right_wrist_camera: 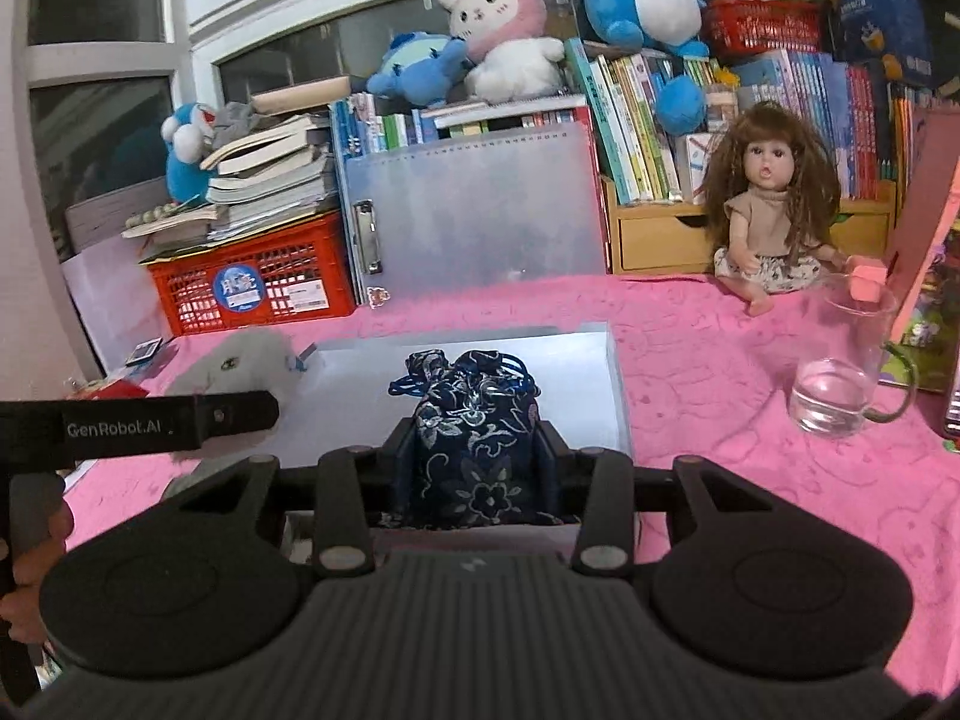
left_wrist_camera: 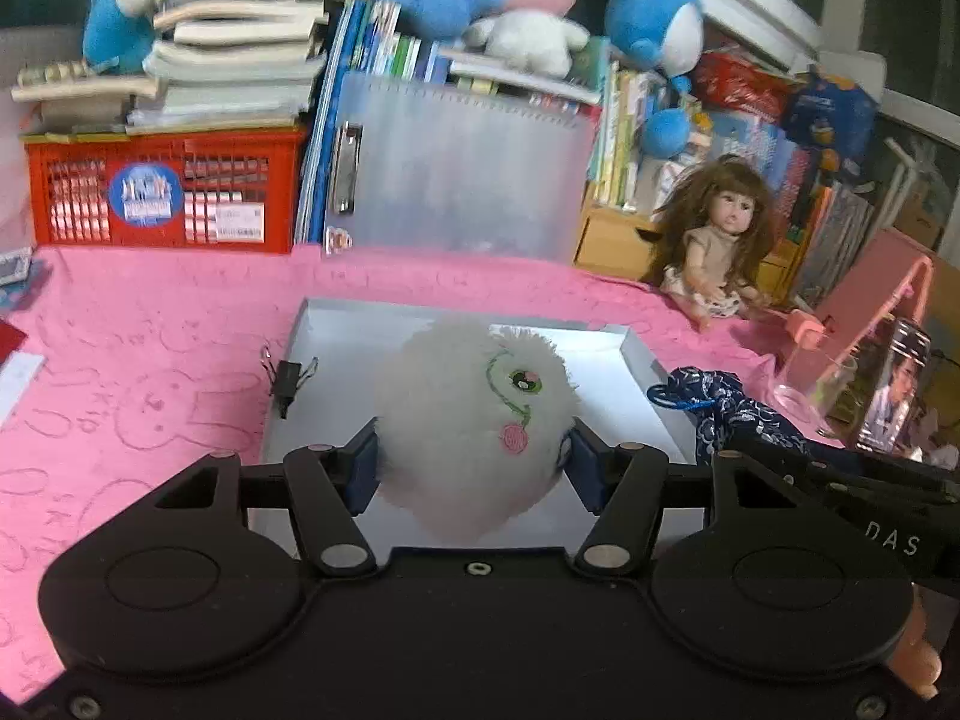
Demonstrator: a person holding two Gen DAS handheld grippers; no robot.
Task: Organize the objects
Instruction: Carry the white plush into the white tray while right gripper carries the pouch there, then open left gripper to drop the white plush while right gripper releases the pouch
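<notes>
Pink cloth (right_wrist_camera: 750, 360) printed with rabbit outlines covers the table. Along its back edge: a red crate (right_wrist_camera: 252, 276) with books stacked on it, a frosted plastic binder (right_wrist_camera: 480, 210) standing upright, a wooden shelf with a drawer (right_wrist_camera: 666, 240) packed with upright books. Plush toys sit on top; a long-haired doll (right_wrist_camera: 774, 204) sits on the cloth before the shelf. White-framed windows (right_wrist_camera: 108, 54) behind, panes dark. Light dim, indoor.
</notes>
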